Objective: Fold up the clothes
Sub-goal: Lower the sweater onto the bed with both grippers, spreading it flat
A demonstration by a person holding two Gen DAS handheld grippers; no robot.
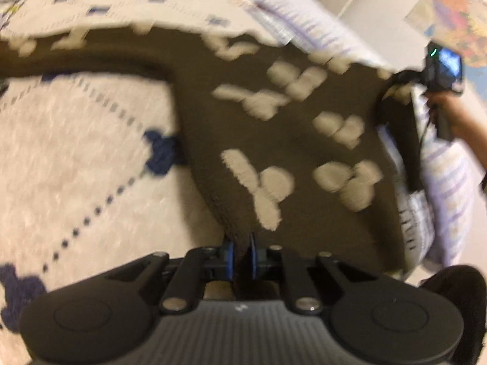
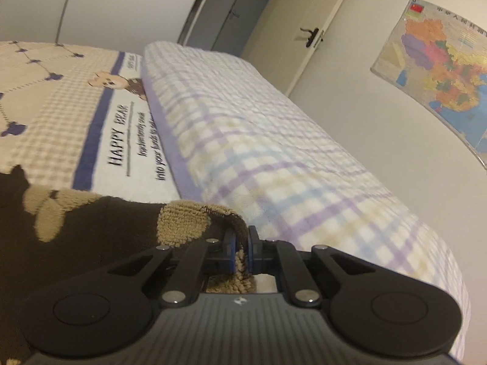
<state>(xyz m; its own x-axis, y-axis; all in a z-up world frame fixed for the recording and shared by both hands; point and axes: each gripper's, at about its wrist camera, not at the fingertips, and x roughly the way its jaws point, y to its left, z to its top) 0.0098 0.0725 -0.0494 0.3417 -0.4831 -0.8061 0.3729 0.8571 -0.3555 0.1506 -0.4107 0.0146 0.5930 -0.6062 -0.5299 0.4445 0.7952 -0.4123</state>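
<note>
both grippers are clamped on the brown top. left gripper (image 1: 242,254) has its jaws pinched on the near edge of the top (image 1: 289,140), with a thin fold of cloth between the blue pads. right gripper (image 2: 242,251) is pinched too, on a fuzzy tan bit at a corner of the top (image 2: 100,228).

the top lies spread on the bed cover (image 1: 76,158), the cream one with blue dotted lines. it is dark brown with pale flower spots. one long part, maybe a sleeve, runs off to the left in the left view. the far right side of the top is just beside the checked pillow (image 2: 274,152).

i think the top is soft, thick and fluffy, like a towel. it looks light and floppy, so it will sag and bend where i lift it. it will not break. it does not look slippery, so the pads should hold it well. edges and corners are the best spots to grab, and i have two of them, so it can fold flat and even.

my left gripper tips down at the bed, low over the cloth. my right gripper points more flat, along the pillow. in the left view i see the right gripper (image 1: 392,83) far off at the top's other corner, with a hand (image 1: 456,115) on its handle. a map (image 2: 441,70) hangs on the wall.
</note>
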